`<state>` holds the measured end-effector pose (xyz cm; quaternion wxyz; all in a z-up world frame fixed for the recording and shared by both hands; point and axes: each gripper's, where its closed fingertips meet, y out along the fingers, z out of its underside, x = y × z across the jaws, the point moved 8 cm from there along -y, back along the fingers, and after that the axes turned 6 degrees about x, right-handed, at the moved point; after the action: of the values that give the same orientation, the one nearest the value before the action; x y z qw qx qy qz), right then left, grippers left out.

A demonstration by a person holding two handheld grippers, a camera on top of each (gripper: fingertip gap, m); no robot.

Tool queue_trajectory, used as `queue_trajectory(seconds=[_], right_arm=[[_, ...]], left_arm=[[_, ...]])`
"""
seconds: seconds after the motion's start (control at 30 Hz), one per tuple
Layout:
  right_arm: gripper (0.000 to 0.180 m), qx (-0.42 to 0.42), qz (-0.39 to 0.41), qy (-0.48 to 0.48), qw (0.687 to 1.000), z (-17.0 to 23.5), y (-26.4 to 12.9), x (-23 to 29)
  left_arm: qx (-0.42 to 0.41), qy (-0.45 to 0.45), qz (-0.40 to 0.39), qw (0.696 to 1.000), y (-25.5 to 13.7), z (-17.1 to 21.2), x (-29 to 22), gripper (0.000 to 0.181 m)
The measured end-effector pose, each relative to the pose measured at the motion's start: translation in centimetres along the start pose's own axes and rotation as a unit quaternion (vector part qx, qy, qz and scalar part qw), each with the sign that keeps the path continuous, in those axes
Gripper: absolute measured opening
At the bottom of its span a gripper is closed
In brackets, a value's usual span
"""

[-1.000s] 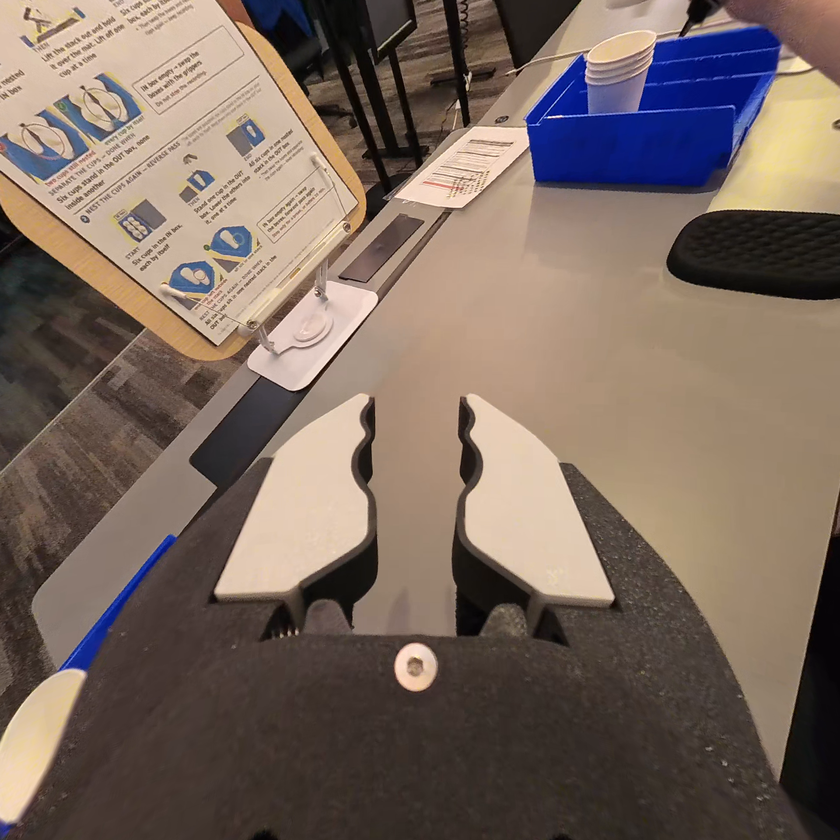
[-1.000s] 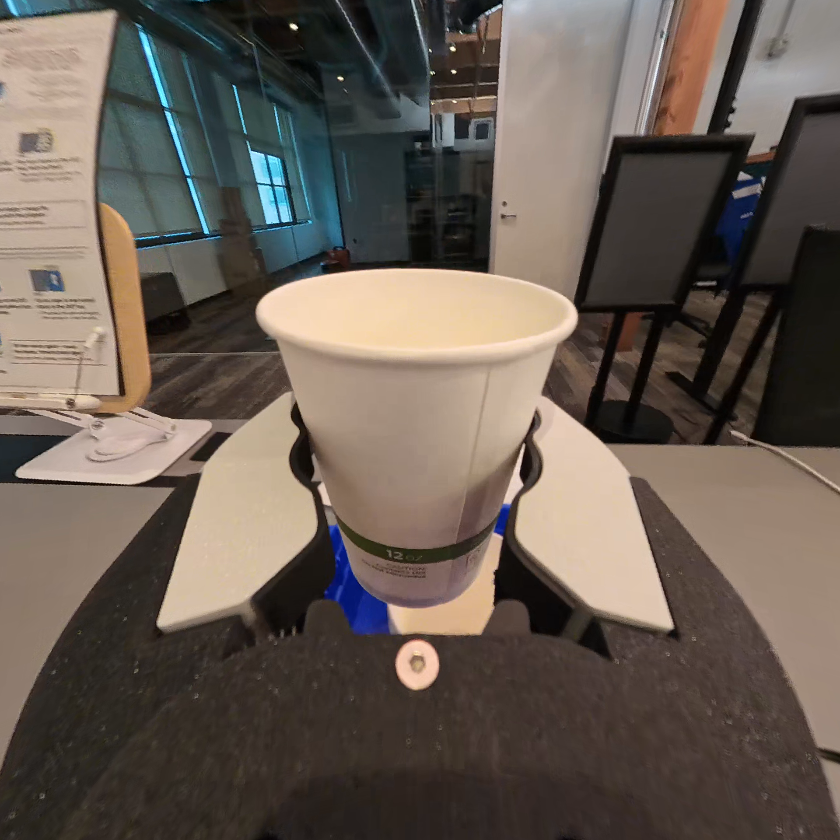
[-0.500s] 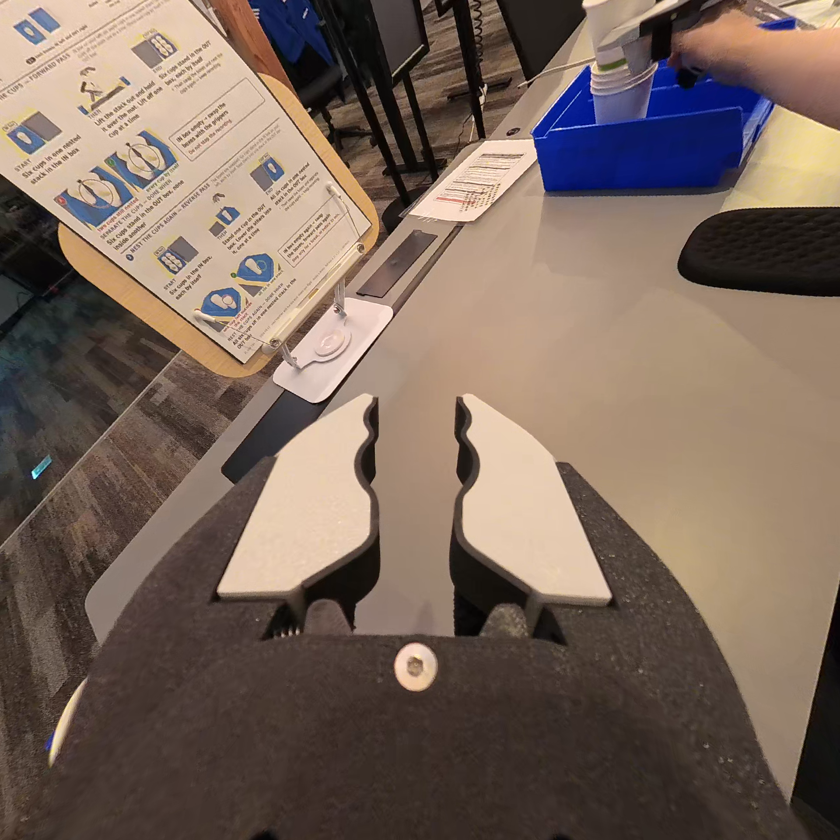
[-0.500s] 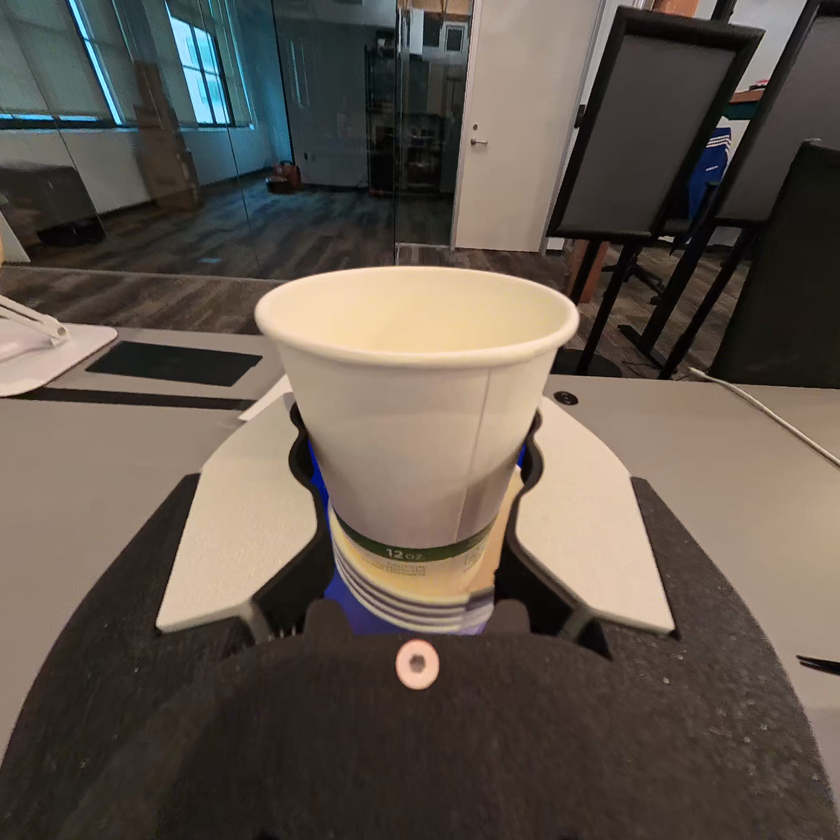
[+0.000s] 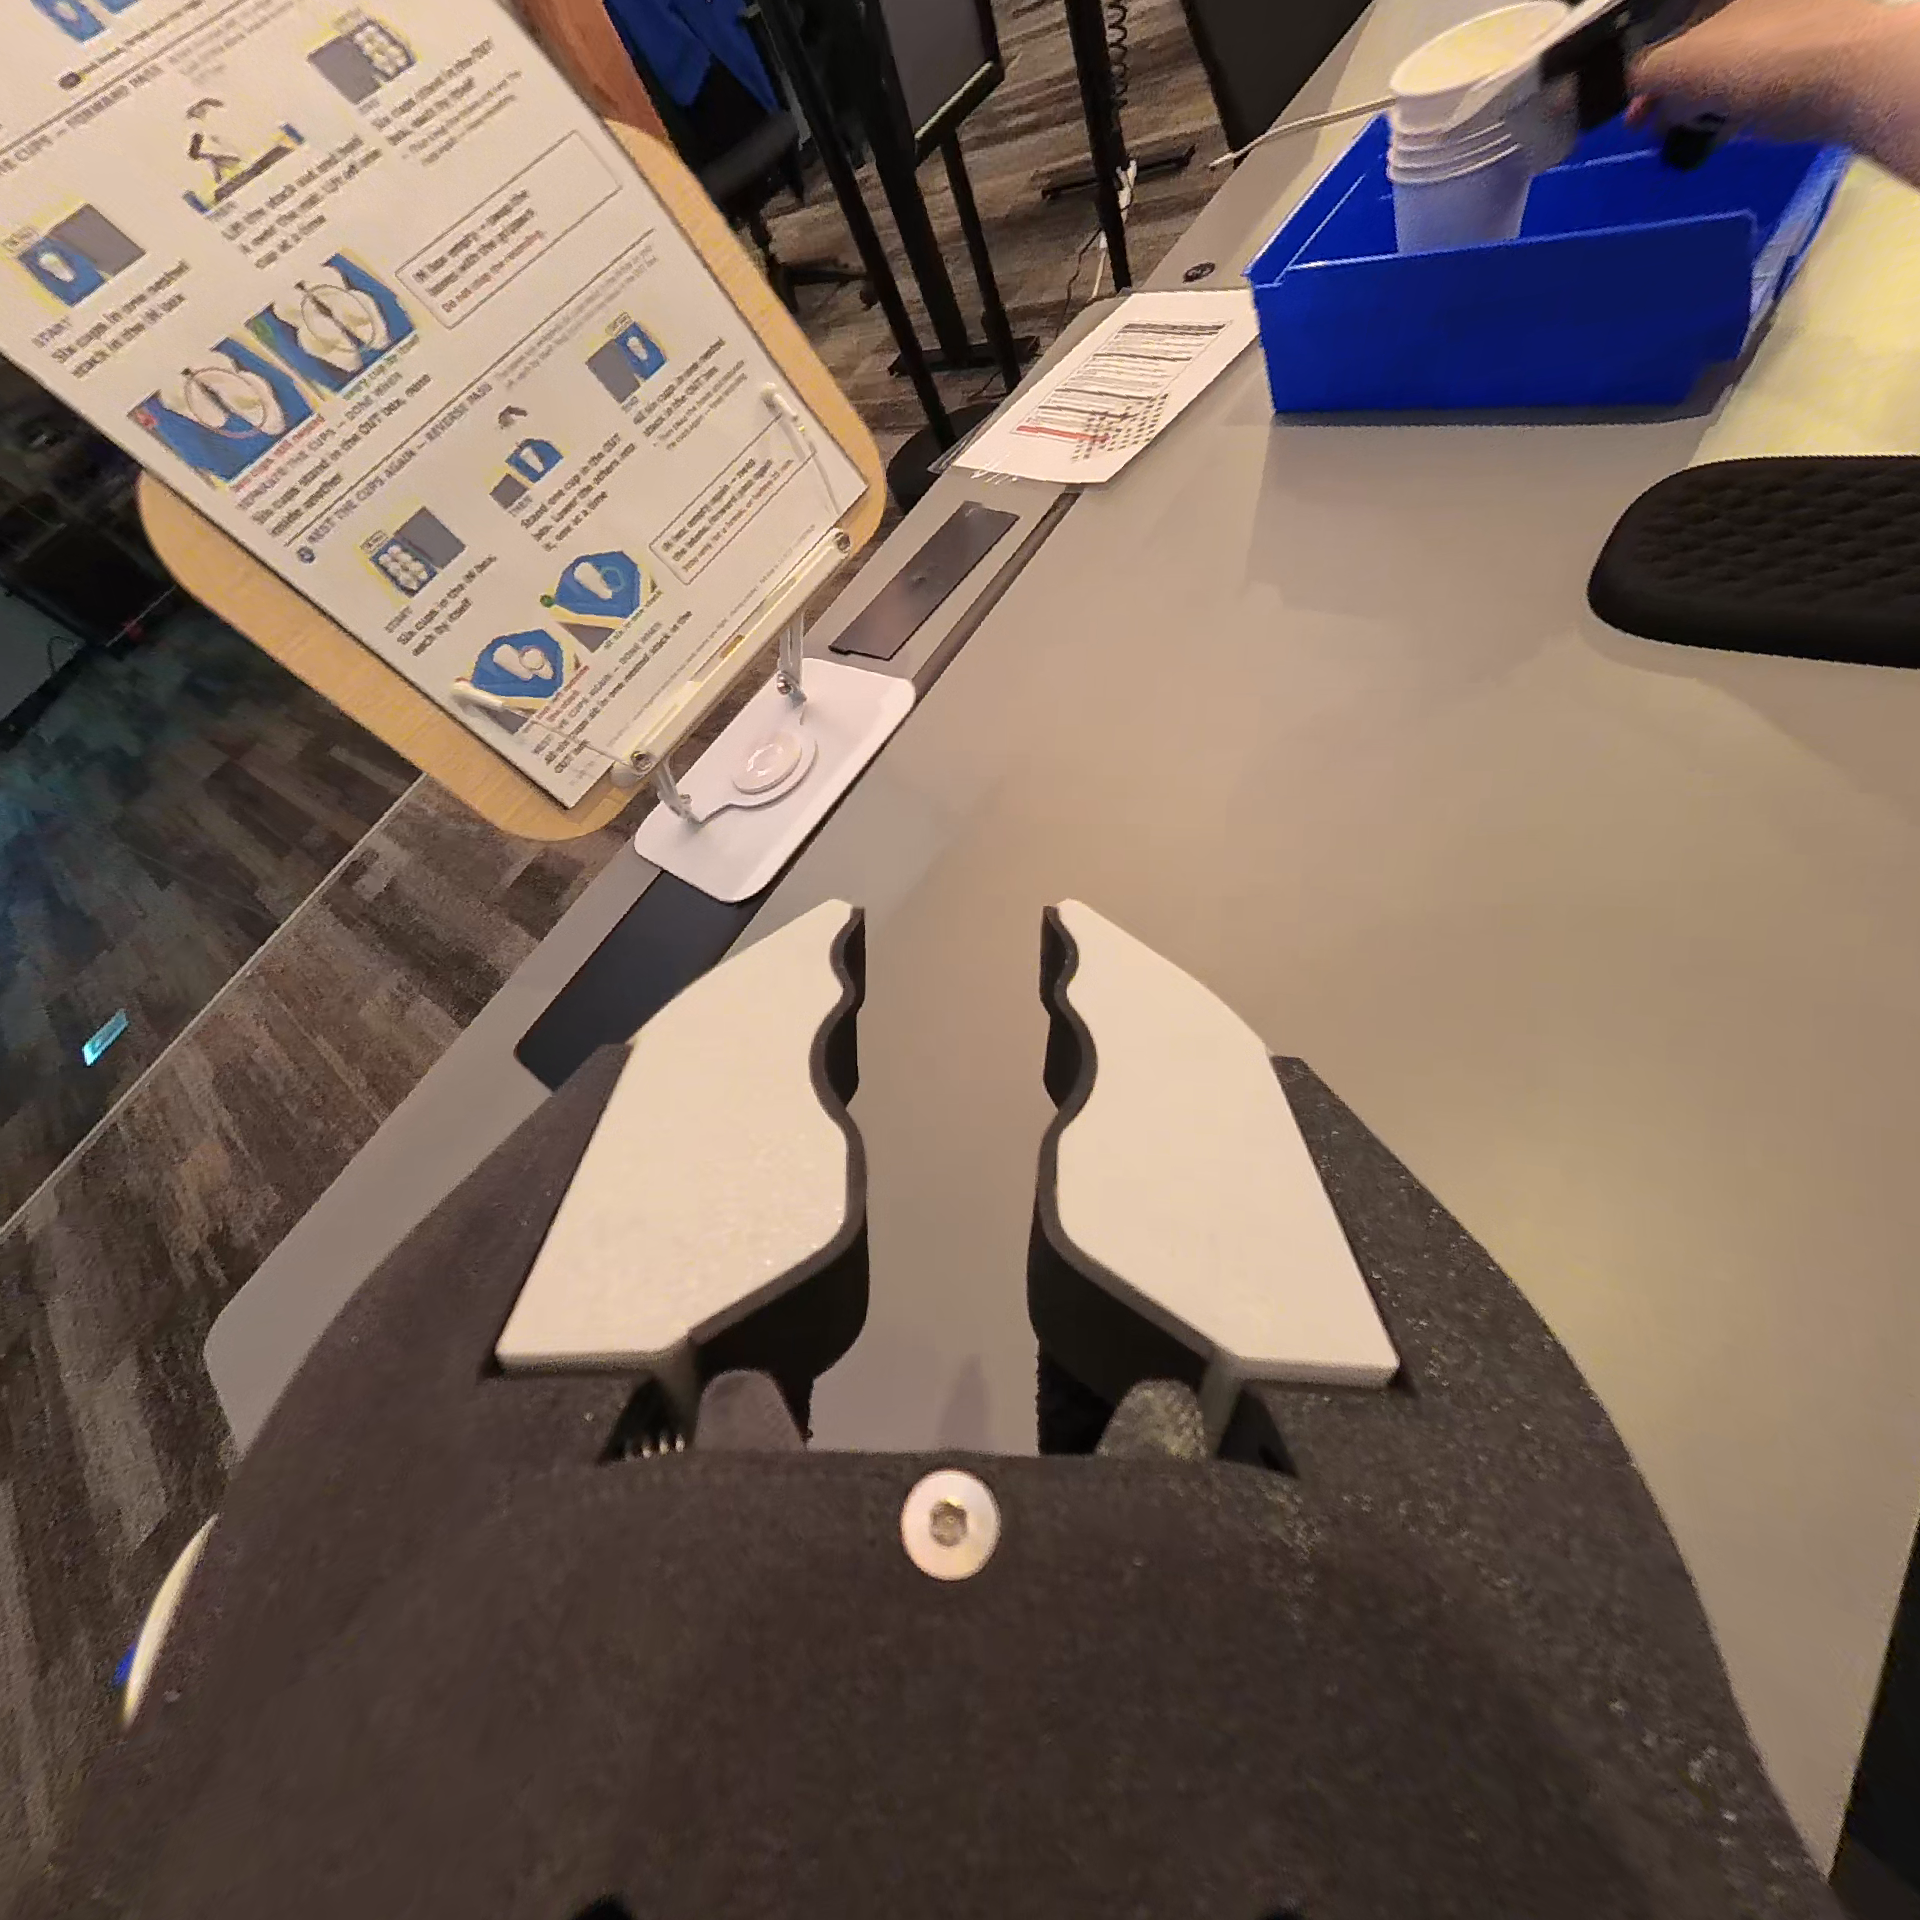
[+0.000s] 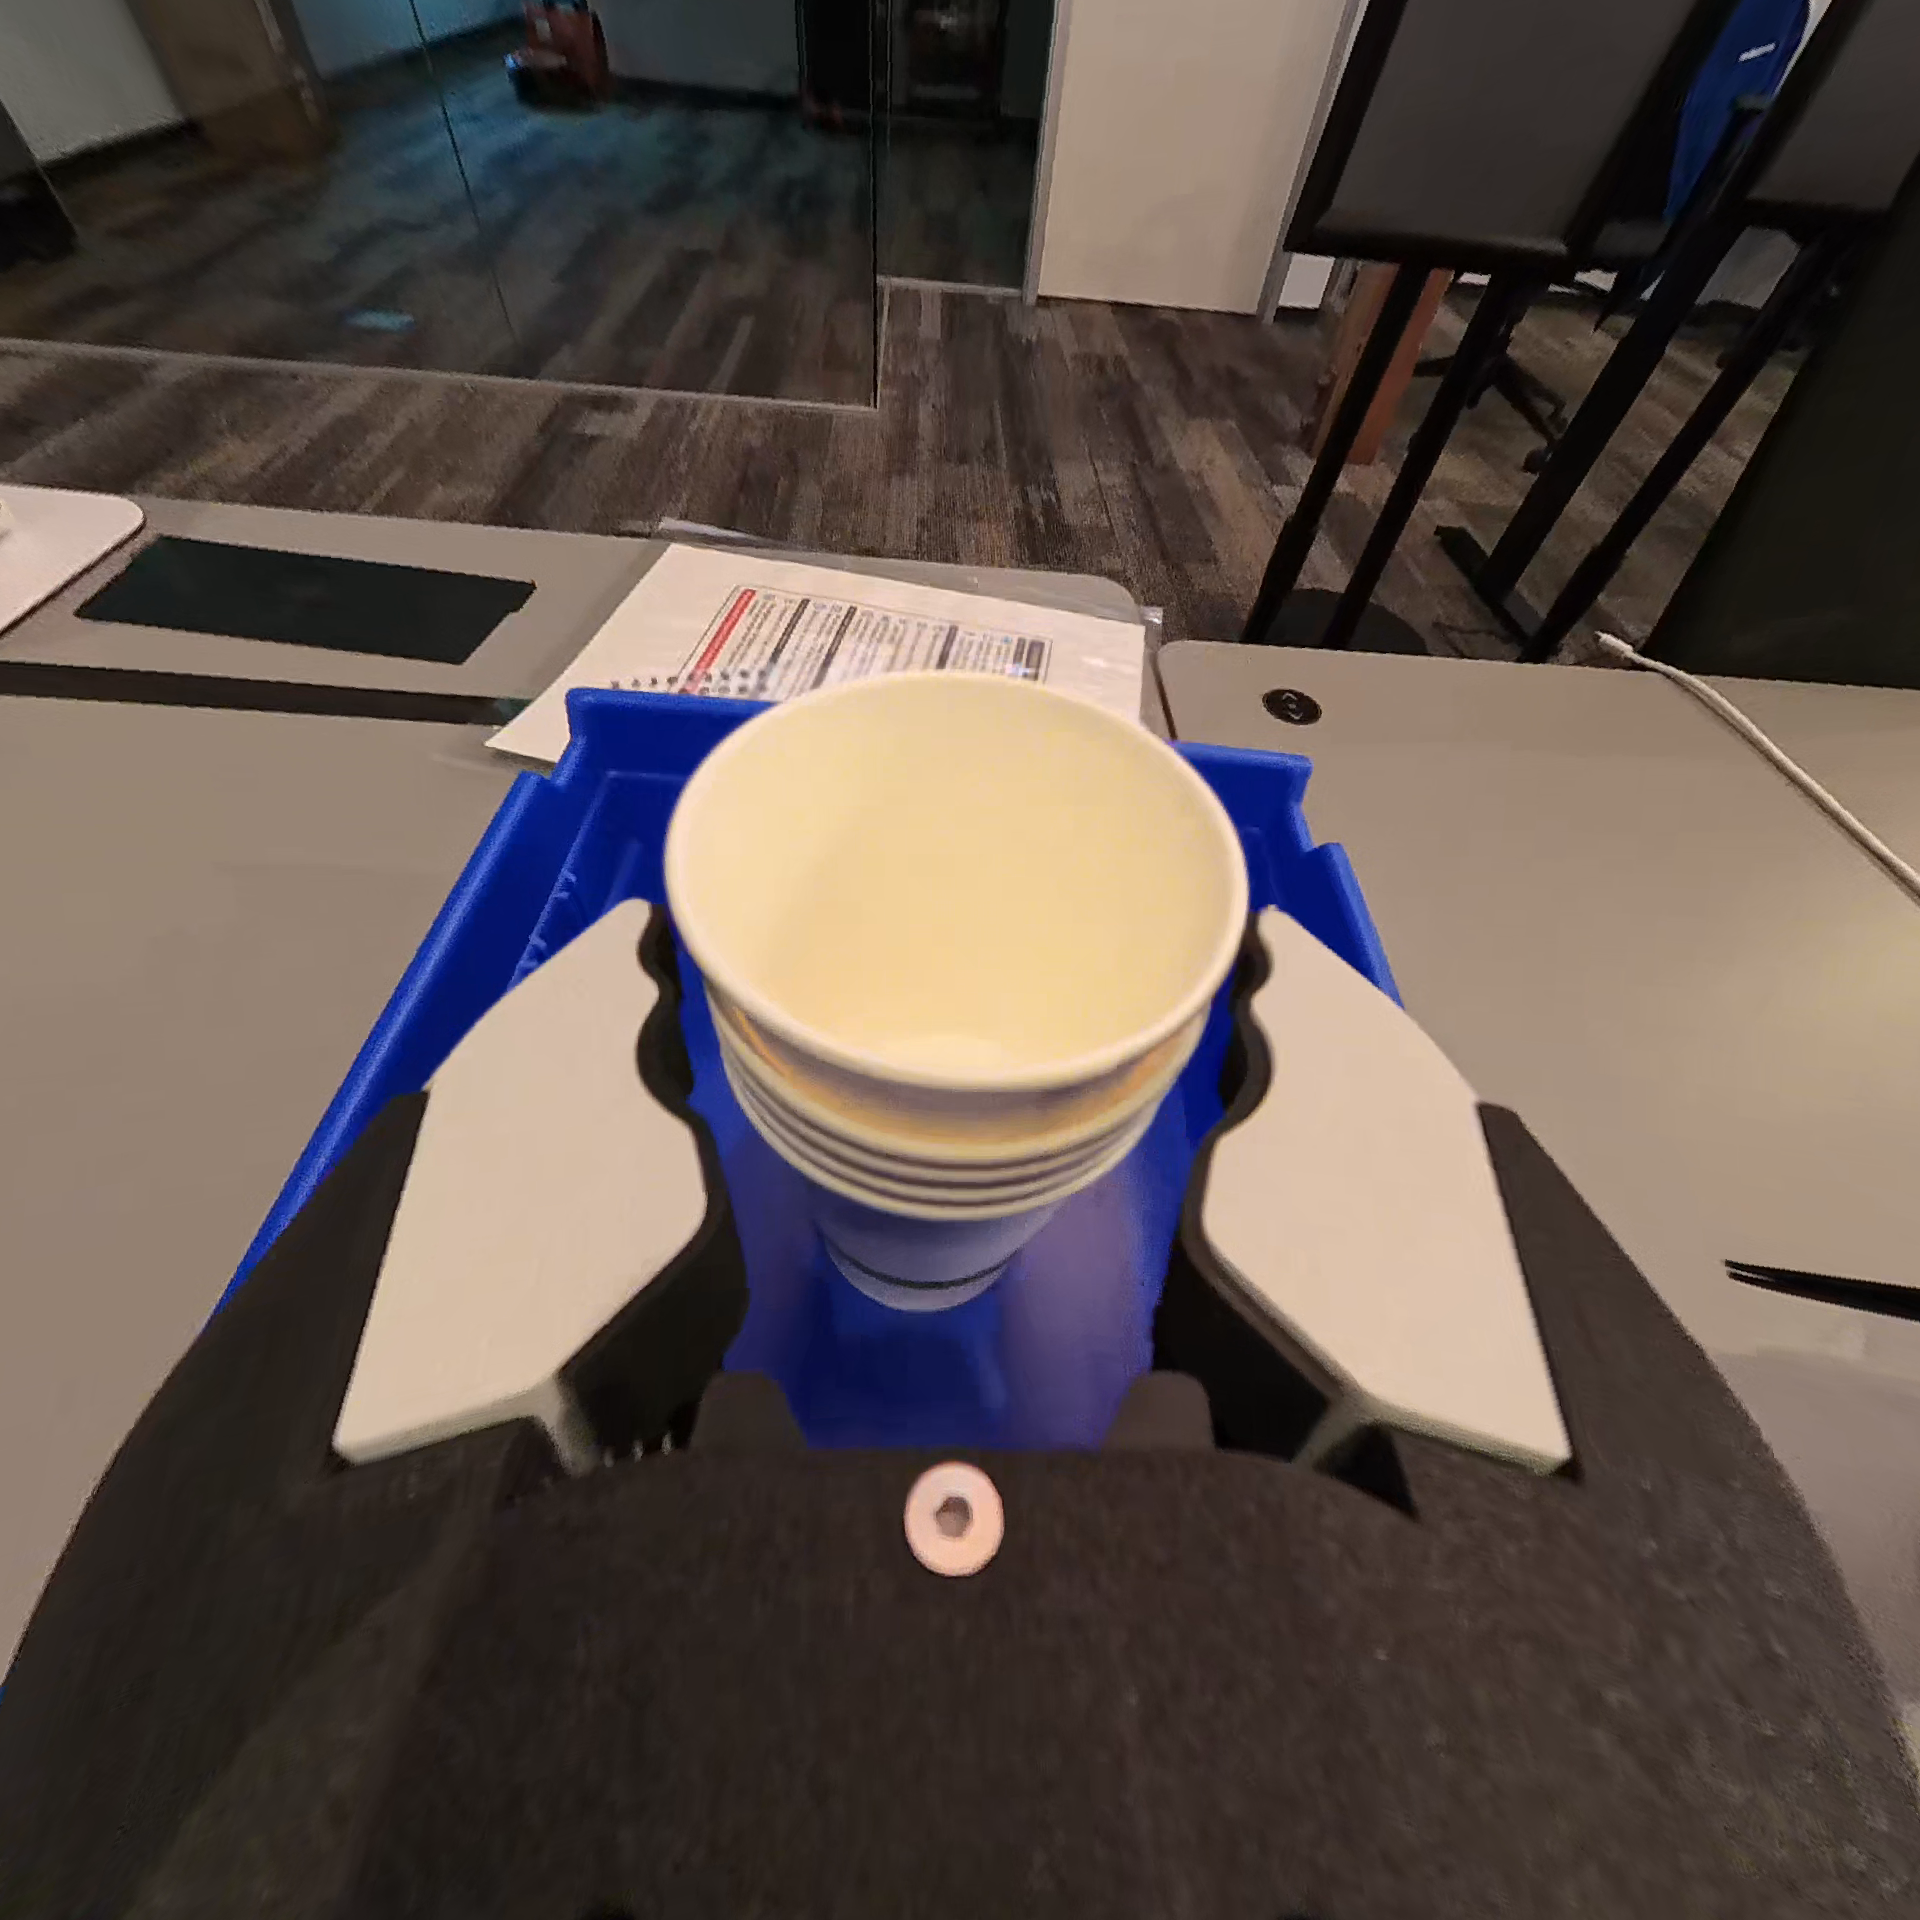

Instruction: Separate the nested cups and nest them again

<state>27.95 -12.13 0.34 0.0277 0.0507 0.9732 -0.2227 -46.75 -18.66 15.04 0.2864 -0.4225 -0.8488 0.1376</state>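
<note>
A stack of several nested white paper cups [image 6: 951, 935] stands in the blue bin [image 6: 457, 997]. My right gripper [image 6: 951, 920] is open around the top of the stack, one finger on each side of the upper rims. The top cup sits nested in the stack. In the left wrist view the stack [image 5: 1455, 156] shows far off in the bin [image 5: 1507, 322], with the right gripper [image 5: 1558, 62] and a hand at it. My left gripper [image 5: 948, 914] is open and empty, low over the grey table [image 5: 1247, 831]. A white cup rim [image 5: 171, 1600] shows at its lower left.
An instruction board on a white stand [image 5: 416, 416] stands at the table's left edge. A printed sheet [image 6: 862, 623] lies beyond the bin. A black padded rest [image 5: 1766, 561] lies at the right. A white cable [image 6: 1766, 769] runs over the far right tabletop.
My right gripper came down with the held cup into the stack in the blue bin and opened off it. My left gripper stayed open and empty, shifting only slightly.
</note>
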Motion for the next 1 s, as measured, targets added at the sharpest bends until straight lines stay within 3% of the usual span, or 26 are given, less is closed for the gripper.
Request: queue_trajectory(seconds=[0.2, 0.33, 0.57, 0.87, 1.0], right_arm=[[0.111, -0.012, -0.005, -0.025, 1.0, -0.5, -2.3, 0.4], [0.11, -0.067, -0.039, -0.048, 0.996, -2.6, -5.0, 2.1], [0.11, -0.121, -0.124, -0.095, 0.98, -5.9, -7.9, 7.8], [0.11, -0.145, -0.172, -0.13, 0.966, -7.1, -10.2, 12.0], [0.109, -0.131, -0.168, -0.142, 0.967, -6.5, -10.6, 12.1]], left_arm=[[0.044, -0.023, -0.06, 0.997, -1.1, 2.7, 4.1, 0.031], [0.142, -0.03, -0.111, 0.983, -1.4, 7.2, 9.6, 0.032], [0.4, 0.026, -0.148, 0.904, 1.1, 17.2, 17.2, 0.036], [0.486, 0.009, -0.133, 0.864, 5.3, 22.8, 22.1, 0.038], [0.497, -0.022, -0.114, 0.86, 6.3, 24.3, 22.8, 0.032]])
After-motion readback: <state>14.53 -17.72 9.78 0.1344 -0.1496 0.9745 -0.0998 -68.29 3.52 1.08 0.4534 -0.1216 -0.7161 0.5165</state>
